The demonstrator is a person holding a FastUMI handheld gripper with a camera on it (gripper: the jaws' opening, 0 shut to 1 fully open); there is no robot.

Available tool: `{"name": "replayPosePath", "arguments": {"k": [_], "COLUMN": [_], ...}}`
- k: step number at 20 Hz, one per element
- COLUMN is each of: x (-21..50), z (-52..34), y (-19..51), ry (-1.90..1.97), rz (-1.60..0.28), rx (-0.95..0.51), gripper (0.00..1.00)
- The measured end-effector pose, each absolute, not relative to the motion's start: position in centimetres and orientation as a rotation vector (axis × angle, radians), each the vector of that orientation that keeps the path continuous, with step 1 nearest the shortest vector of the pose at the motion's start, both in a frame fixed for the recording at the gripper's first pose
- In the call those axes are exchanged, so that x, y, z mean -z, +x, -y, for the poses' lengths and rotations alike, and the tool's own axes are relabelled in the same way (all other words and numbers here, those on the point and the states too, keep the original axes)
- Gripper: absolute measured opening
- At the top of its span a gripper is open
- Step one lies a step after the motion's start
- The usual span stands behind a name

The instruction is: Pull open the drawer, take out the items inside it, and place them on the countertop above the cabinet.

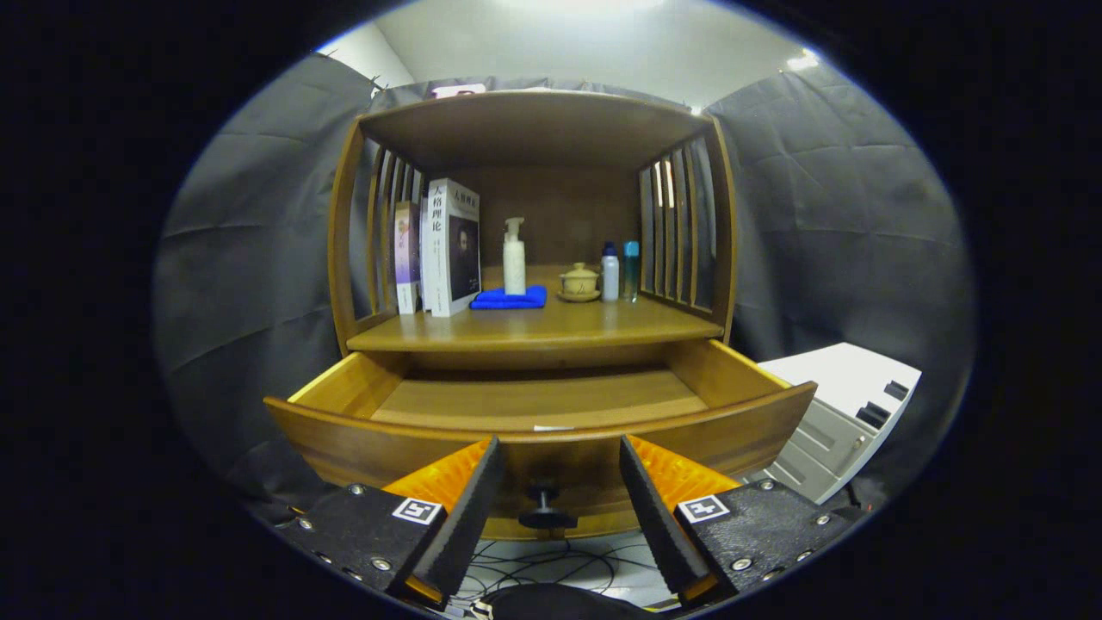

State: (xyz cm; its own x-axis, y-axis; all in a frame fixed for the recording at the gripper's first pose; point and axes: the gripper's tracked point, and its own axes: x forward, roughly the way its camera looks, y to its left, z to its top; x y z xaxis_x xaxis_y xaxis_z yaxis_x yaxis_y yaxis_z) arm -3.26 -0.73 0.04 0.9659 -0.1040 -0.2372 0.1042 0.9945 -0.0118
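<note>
The wooden cabinet's drawer stands pulled out, and the part of its floor that I can see is bare wood. A dark round knob sticks out of the drawer front, right between my fingers. My gripper is open in front of the drawer front, its fingers spread to either side of the knob without touching it. On the countertop above the drawer lie a folded blue cloth, a white pump bottle, a small lidded cup on a saucer and two small bottles.
Several books stand upright at the countertop's left, against slatted side walls. A white and grey box-like unit sits to the right of the drawer. Cables lie on the floor under the drawer front.
</note>
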Motion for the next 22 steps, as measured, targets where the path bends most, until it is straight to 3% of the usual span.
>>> {"name": "replayPosePath", "arguments": {"k": [11, 22], "x": [-4.2, 4.4], "z": [1.9, 1.8], "y": [4.5, 10.4], "ry": [-0.015, 0.015], "rz": [-0.287, -0.635], "rx": [0.184, 0.237], "gripper": [0.87, 0.87]}}
